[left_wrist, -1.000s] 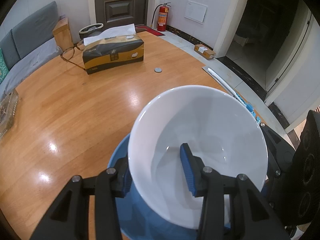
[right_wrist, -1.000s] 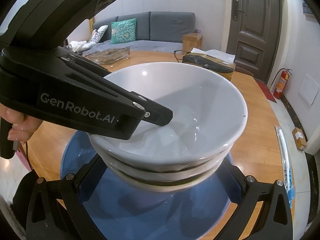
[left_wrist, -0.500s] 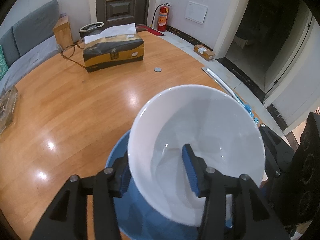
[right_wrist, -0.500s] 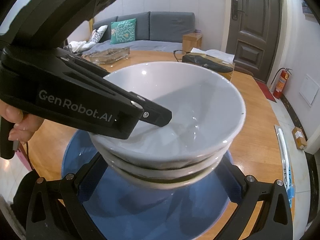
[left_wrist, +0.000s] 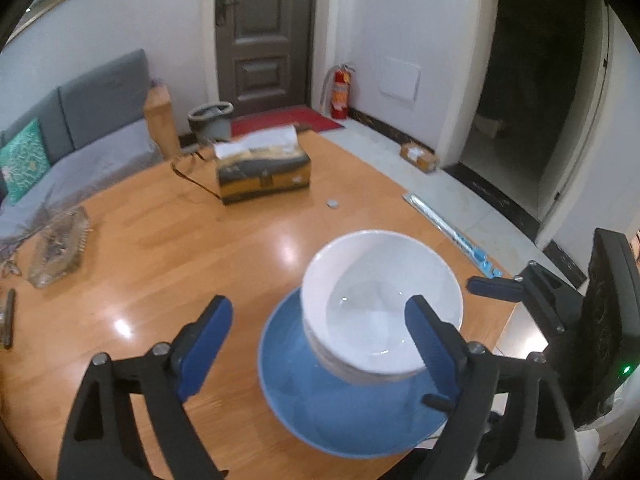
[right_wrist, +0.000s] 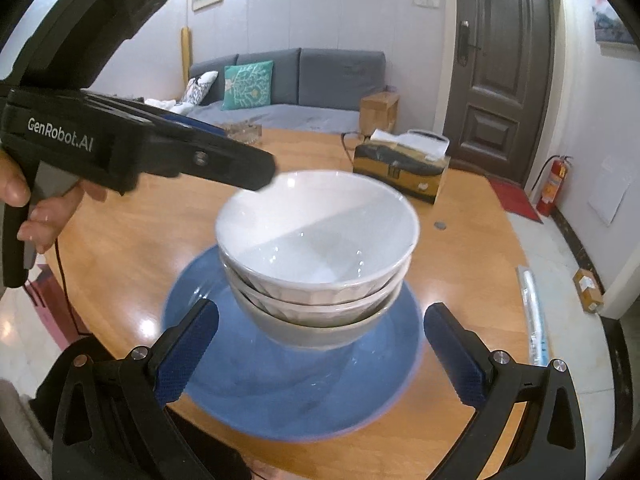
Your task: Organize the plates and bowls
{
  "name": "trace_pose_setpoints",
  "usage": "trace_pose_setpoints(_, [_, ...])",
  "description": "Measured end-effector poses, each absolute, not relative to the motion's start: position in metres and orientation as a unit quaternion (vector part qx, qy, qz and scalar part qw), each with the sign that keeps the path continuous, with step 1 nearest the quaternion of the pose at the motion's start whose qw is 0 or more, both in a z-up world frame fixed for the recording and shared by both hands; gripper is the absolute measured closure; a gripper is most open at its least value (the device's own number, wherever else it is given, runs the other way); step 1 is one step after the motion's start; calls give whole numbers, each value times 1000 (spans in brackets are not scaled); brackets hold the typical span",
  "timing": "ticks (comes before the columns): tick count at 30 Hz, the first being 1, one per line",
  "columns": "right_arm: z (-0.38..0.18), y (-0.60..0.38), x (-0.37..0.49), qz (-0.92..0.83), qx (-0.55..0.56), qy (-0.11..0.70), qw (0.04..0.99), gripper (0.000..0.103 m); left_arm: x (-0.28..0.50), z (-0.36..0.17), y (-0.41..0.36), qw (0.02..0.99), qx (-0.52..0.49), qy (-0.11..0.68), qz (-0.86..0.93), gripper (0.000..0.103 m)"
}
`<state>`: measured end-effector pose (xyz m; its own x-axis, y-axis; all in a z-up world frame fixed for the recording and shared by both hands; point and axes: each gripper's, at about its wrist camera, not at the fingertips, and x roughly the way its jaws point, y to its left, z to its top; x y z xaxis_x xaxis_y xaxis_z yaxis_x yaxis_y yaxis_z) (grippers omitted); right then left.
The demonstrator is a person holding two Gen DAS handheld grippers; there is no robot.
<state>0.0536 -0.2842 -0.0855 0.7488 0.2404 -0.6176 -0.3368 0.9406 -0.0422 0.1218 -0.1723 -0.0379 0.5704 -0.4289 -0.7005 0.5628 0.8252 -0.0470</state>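
Observation:
A white bowl [right_wrist: 316, 236] sits on top of a nest of three bowls, the lowest one grey [right_wrist: 320, 330], on a blue plate [right_wrist: 288, 396] near the round wooden table's edge. The same white bowl [left_wrist: 380, 304] and blue plate [left_wrist: 320, 408] show in the left wrist view. My left gripper [left_wrist: 316, 344] hangs above and behind the stack, its jaws opening wide, with nothing pressed between the pads; the bowl stands free. It appears in the right wrist view as a black body [right_wrist: 168, 156] held by a hand. My right gripper [right_wrist: 320, 356] is open, its fingers either side of the plate.
A tissue box [left_wrist: 262, 172] with glasses [left_wrist: 192, 168] beside it stands at the table's far side, a small coin-like disc [left_wrist: 332, 203] near it. A glass ashtray [left_wrist: 56, 248] lies at the left. A grey sofa and a door lie beyond.
My left gripper let go of the white bowl's rim, opened wide and drew up and back. The bowl stays on the stack. My right gripper also pulled back and up a little.

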Motion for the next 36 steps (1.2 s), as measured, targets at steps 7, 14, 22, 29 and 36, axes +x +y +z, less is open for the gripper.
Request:
trace_pose_setpoints(7, [-48,-284,31,143,-72,269,950,1,92,-7,-132,926,71,300,-217,4])
trace_pose_setpoints(14, [-12,-272,20,137,-70,213,965,1,59,15,-86,963,41,234,-131,4])
trace_pose_setpoints(22, [18,-241,19,158,-75,166,970,1,31,27,-52,982,15,179,-60,4])
trace_pose_setpoints(29, [37,-224,20,163,-65,142,974,1,13,30,-30,986,-2,164,-34,4])
trace_pose_setpoints(36, [46,-221,18,165,-53,138,975,1,12,28,-20,986,-11,165,-25,3])
